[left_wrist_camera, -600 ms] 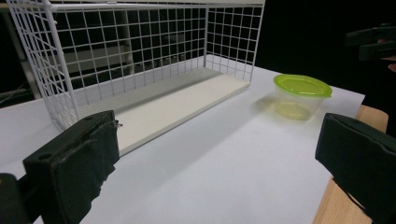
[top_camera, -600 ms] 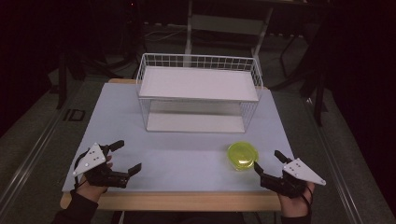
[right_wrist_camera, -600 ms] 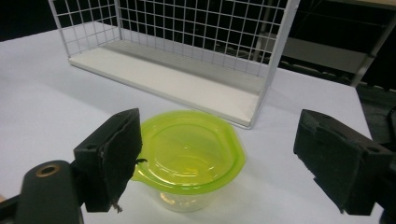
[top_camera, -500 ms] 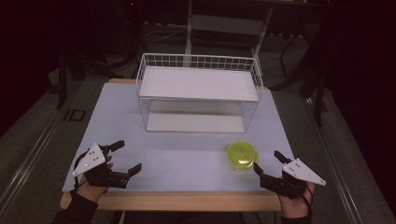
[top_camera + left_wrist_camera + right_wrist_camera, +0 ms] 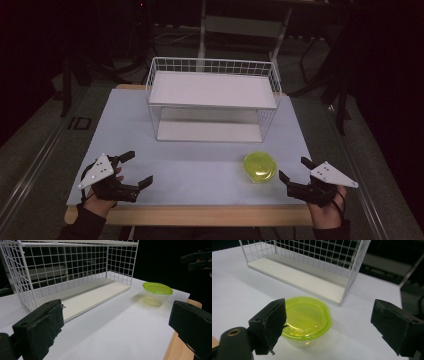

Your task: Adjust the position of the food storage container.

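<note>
On the table's near edge, nothing has shifted: my left gripper at seven o'clock and right gripper at five stay wide, empty; green tub untouched, so no step has begun.

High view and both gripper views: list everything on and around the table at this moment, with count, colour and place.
Table: one, white top with a wooden front edge, centre of the high view.
Wire rack: one, white, two white shelves, standing on the far half of the table.
Container: one, clear body with a yellow-green lid, on the table in front of the rack's right end, just ahead of the right gripper.
Floor: grey, dark around the table.
Left gripper: one, black with a grey plate, jaws apart, near the table's front left corner.
Right gripper: one, black with a grey plate, jaws apart, near the front right corner.
</note>
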### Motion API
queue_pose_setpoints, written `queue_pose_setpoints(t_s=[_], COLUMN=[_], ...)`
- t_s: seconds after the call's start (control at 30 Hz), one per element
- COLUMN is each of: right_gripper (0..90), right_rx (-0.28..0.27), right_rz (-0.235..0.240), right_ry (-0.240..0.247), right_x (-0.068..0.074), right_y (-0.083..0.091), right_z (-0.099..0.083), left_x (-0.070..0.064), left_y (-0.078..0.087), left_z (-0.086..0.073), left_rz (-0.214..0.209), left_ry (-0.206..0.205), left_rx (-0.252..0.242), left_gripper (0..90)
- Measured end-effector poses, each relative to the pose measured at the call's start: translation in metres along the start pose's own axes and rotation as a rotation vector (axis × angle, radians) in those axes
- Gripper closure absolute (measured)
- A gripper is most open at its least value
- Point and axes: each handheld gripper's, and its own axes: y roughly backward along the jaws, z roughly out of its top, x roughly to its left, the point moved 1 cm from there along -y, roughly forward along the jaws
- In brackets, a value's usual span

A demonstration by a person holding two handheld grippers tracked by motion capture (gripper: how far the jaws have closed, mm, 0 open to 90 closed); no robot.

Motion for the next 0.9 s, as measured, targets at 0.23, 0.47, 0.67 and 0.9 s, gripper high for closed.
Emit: queue_pose_setpoints(t_s=[0.23, 0.47, 0.67, 0.9], right_gripper=[13.7, 56.9, 79.1, 89.9], right_rx=[0.025, 0.120, 0.180, 0.267], right_rz=[0.014, -0.031, -0.019, -0.004], right_ry=[-0.004, 0.006, 0.001, -0.040], right_x=[-0.011, -0.026, -0.029, -0.030], right_y=[-0.012, -0.021, -0.031, -0.051], right_z=[-0.010, -0.026, -0.035, -0.041], left_x=[-0.001, -0.002, -0.001, -0.002], left_y=[-0.002, -0.002, -0.002, -0.002], left_z=[-0.001, -0.001, -0.001, 0.000], left_rz=[-0.008, -0.005, 0.002, 0.002], left_ry=[-0.005, -0.013, -0.012, -0.017], left_rx=[0.009, 0.012, 0.011, 0.008], left_gripper=[0.3, 0.2, 0.3, 0.3])
